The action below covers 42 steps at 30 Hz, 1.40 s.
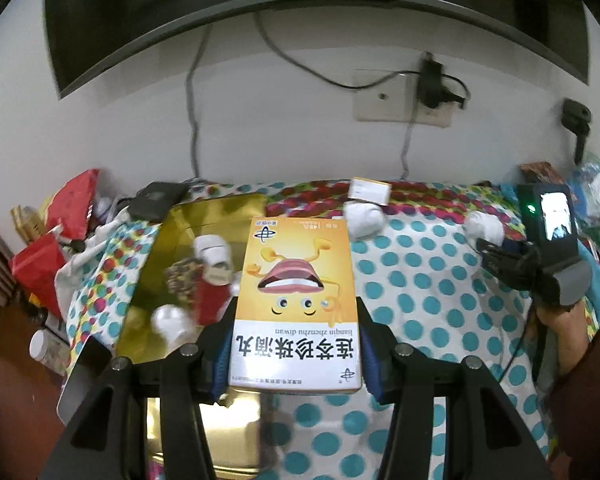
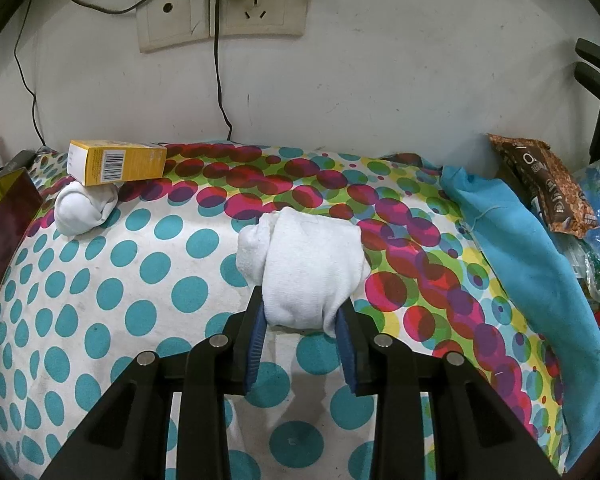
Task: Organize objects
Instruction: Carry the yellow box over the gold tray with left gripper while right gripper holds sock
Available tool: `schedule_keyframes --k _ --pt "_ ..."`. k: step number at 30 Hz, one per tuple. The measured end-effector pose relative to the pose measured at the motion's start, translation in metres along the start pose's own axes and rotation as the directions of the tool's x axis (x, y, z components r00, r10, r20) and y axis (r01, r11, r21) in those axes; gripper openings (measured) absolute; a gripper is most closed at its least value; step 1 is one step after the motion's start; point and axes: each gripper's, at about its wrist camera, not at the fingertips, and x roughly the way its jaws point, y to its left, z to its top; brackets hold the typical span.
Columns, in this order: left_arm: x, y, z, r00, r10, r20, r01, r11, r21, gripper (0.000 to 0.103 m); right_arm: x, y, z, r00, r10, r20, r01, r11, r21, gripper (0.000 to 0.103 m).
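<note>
Over the gold tin, the left gripper is clamping a yellow box by its near end; being held so far back, it is risking tilting or slipping. On the dotted cloth, the right gripper is pinching a sock roll, which is risking unrolling or squeezing free.

Open dotted cloth lay left of the right tool, with nothing on it up to a rolled sock and a yellow box by the wall. Blue fabric and snack packets crowded the right edge. The gold tin already held a bottle and other items, leaving little room inside.
</note>
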Motion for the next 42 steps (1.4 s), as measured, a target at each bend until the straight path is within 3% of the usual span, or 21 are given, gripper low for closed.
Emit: schedule_keyframes --k 14,22,42 --pt "0.032 0.071 -0.019 0.994 0.011 -0.110 -0.023 0.994 -0.110 0.052 0.000 0.003 0.002 1.000 -0.007 -0.004 0.007 1.000 0.001 0.032" --pt "0.046 0.088 -0.030 0.988 0.015 -0.155 -0.036 0.990 -0.135 0.052 0.002 0.002 0.004 1.000 -0.012 -0.006 0.012 1.000 0.000 0.032" --pt "0.032 0.098 -0.074 0.984 -0.027 -0.177 0.012 0.996 -0.084 0.052 0.004 0.017 0.006 0.999 -0.047 -0.010 0.047 0.999 0.003 0.034"
